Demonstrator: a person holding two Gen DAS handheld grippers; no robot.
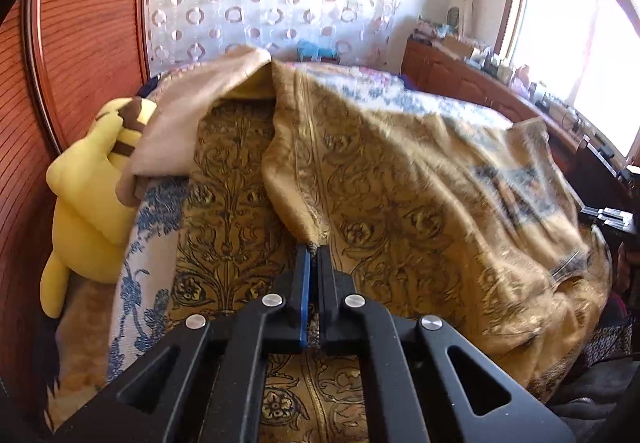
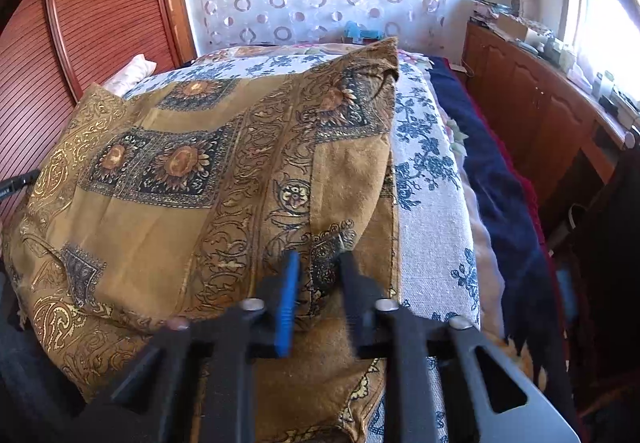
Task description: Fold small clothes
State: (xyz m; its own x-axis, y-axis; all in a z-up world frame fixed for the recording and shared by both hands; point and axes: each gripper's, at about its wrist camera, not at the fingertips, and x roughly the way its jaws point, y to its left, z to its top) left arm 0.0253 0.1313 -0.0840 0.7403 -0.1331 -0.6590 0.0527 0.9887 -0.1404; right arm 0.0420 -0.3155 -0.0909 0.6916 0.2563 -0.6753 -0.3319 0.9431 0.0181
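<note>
A gold-brown patterned garment point(image 1: 400, 171) lies on the bed, its fabric printed with dark scrollwork. My left gripper point(image 1: 314, 249) is shut on a folded edge of the garment and holds that edge lifted, so a fold drapes over the rest. In the right wrist view the same garment point(image 2: 192, 171) shows sunflower squares and is bunched in a heap. My right gripper point(image 2: 320, 263) is open, its jaws apart over the garment's near right part, with cloth between them but not pinched.
A white bedspread with blue flowers point(image 2: 432, 171) covers the bed. A yellow plush toy point(image 1: 88, 195) lies at the bed's left by the red wooden panel point(image 1: 80, 23). A wooden cabinet point(image 2: 532, 111) with clutter stands on the right under the window. A dark blue blanket point(image 2: 492, 171) lies along the bed's right edge.
</note>
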